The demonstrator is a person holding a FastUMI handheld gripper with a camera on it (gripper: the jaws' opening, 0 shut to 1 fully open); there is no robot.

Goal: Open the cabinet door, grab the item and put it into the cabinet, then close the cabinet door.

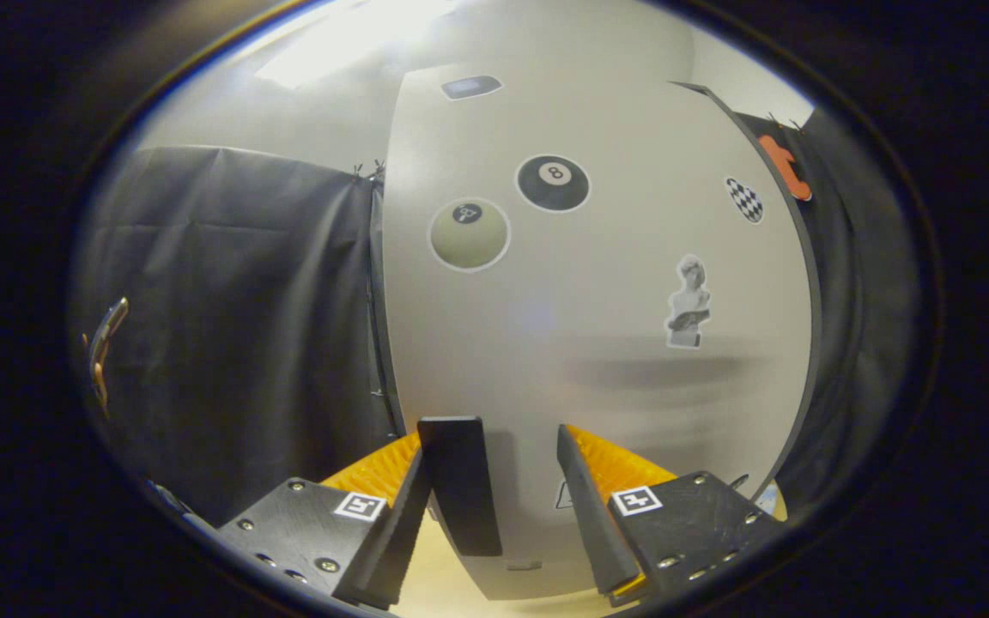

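1. My tool [494, 506] is right up against the cabinet door [597, 326]. Its two fingers are a little way apart, and a dark handle [460, 485] stands upright between them.
2. The handle sits close by my left finger. I cannot tell if that finger touches it. There is a clear gap between the handle and my right finger, so the tool is not squeezing anything.
3. The cabinet door is big and pale grey. It is just ahead of the fingers and goes up high beyond them.
4. The door has stickers on it. I see a black eight-ball sticker [553, 182] up high, and a pale ball sticker [469, 233] beside it, a bit lower and to the left.
5. More to the right there is a small statue sticker [688, 302] of a head and shoulders. Above that, near the door's right edge, is a little checkered sticker [744, 199].
6. A dark, small sticker [470, 87] is near the top of the door.
7. A dark cloth wall [237, 343] hangs to the left of the door, and some more is on the right.
8. A light wood desk [443, 584] shows low down, under the fingers.
9. I cannot see the item that goes in the cabinet.
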